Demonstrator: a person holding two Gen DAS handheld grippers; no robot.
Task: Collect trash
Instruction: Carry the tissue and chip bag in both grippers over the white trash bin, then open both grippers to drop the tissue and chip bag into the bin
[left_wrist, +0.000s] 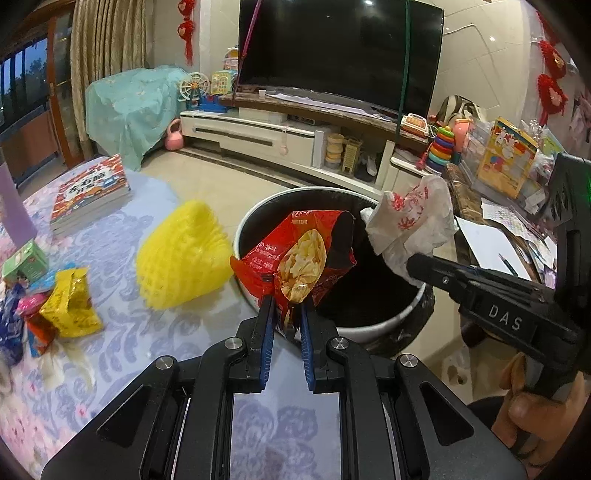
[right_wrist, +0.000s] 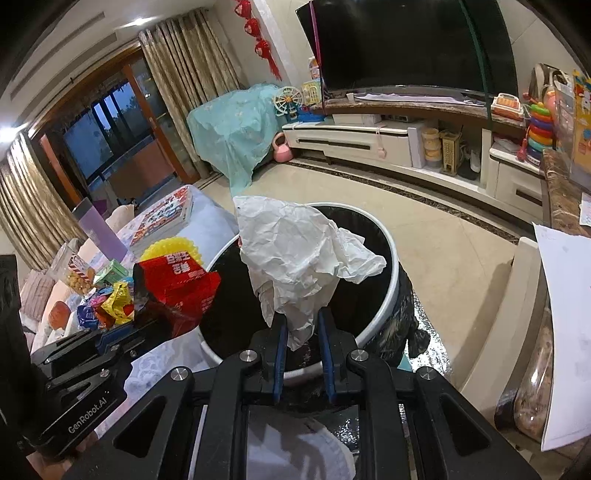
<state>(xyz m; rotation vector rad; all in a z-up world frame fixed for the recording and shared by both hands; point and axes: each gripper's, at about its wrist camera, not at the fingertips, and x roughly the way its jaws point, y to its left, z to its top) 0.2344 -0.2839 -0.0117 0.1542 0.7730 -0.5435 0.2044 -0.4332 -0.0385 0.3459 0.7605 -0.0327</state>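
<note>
Trash held over the bin: a red snack bag (left_wrist: 295, 258) is pinched at its lower edge by the left gripper (left_wrist: 287, 306), whose blue pads are closed on the foil, and a crumpled white wrapper (right_wrist: 295, 258) is clamped at its lower end by the right gripper (right_wrist: 301, 325). Both pieces stand up and forward from the fingertips, above the black-lined mouth of the trash bin (left_wrist: 384, 325), which lies directly ahead of and below both grippers. The right gripper (left_wrist: 417, 264) is seen to the right of the left one, well apart from it, with the wrapper (left_wrist: 410, 218) over the far rim. Behind and to the left of the left gripper, on the cloth-covered surface (left_wrist: 122, 332), more trash is left: a yellow foam net (left_wrist: 181, 254), a yellow packet (left_wrist: 72, 302) and small wrappers beside it.

For a clean drop, each piece is best carried fully inside the rim before the fingers are spread, since light foil and paper may cling to the pads or drift outward. The bag's open mouth is best tipped downward so crumbs fall inside.
</note>
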